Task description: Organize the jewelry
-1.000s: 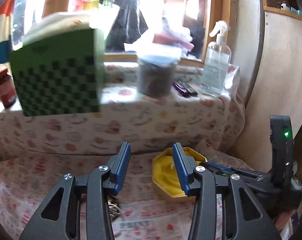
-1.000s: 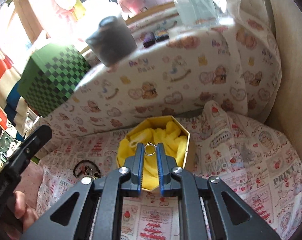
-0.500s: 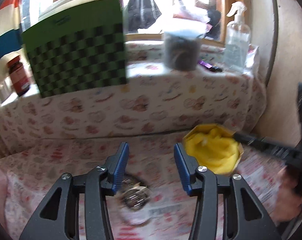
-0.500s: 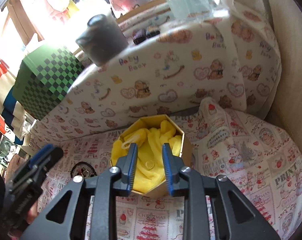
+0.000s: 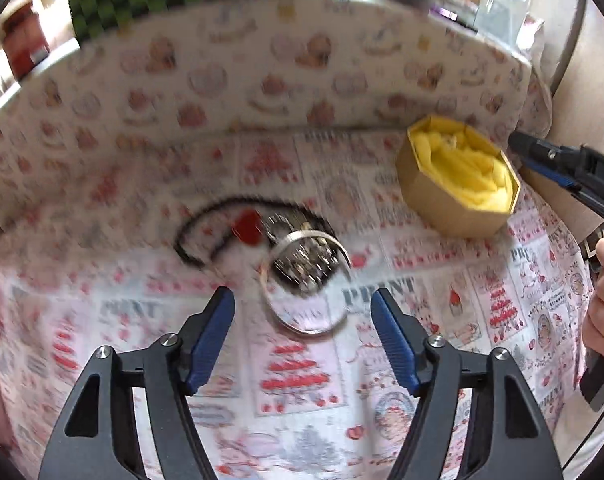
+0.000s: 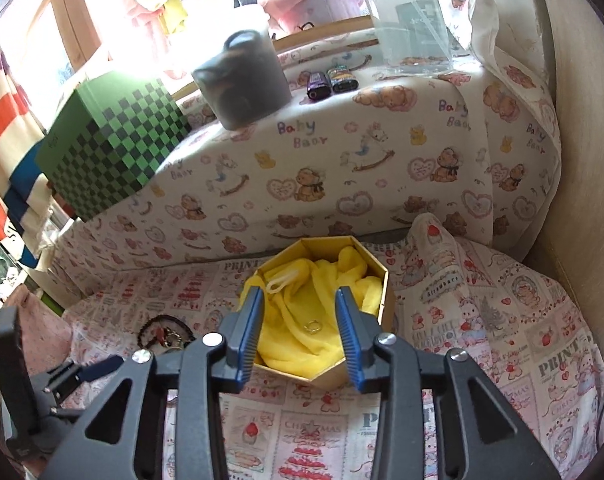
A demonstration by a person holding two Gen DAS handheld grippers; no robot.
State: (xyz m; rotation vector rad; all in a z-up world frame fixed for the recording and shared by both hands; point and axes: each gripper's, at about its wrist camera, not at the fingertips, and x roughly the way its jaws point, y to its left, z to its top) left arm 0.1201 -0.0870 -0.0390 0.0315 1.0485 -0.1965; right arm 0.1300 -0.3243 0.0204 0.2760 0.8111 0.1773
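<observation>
Ring [image 6: 312, 326] dropped, lying between opened right claw [image 6: 302, 330] fingers

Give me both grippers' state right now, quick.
Left gripper: open, empty, above the bangle.
Right gripper: open, empty, over the gold box; ring lies inside.

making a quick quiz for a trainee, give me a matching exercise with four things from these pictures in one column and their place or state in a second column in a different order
Things:
1. small ring
2. silver bangle
3. left gripper
4. checkered green box

Places or states:
A. up on the ledge by the window
B. open, empty, hovering over the jewelry pile
C. lying on the yellow cloth in the gold box
D. on the printed tablecloth, beside the black bead necklace

Pairs: 1-C, 2-D, 3-B, 4-A
</observation>
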